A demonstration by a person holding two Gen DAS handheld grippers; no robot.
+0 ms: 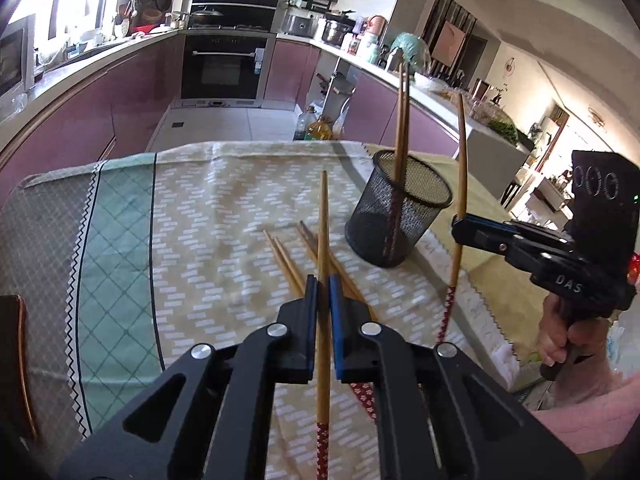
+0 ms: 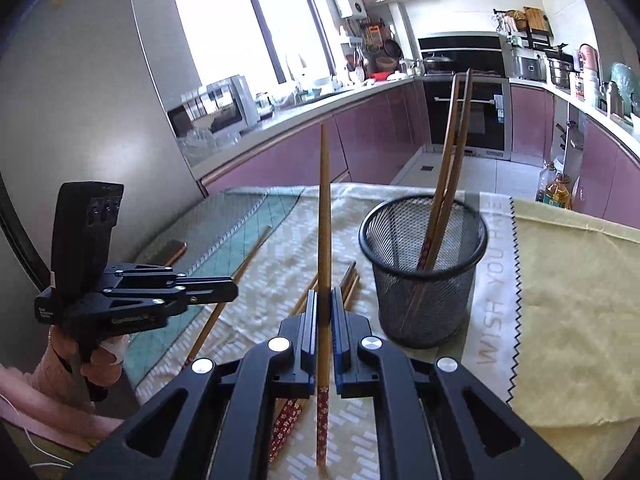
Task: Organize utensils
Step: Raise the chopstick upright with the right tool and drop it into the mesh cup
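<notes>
a: which step is this?

b: the loading step, i'd say. each hand has one chopstick lifted off the tablecloth (image 1: 120,208), ready to go into the mesh cup (image 1: 400,220)

a: how are the fingers?

b: the left gripper (image 1: 323,292) is clamped on a chopstick (image 1: 323,216), pads pressed against it on both sides. the stick runs up between them, tip pointing away, red patterned end back under the gripper body. the right gripper (image 2: 324,304) is clamped the same way on its own chopstick (image 2: 325,200), which stands nearly upright just beside the cup

a: and the rest?

b: two chopsticks already lean inside the cup (image 2: 448,160), red ends down. the cup stands toward the far right part of the cloth, near the zigzag edge of the yellow cloth (image 2: 568,300). a few loose chopsticks (image 1: 288,264) lie flat in the middle of the cloth, just in front of the cup

a: next move?

b: probably carry one stick over the rim, tilt it so the lower end clears the mesh, then let go. the two hands should take turns, since the opening is narrow and already partly filled
</notes>
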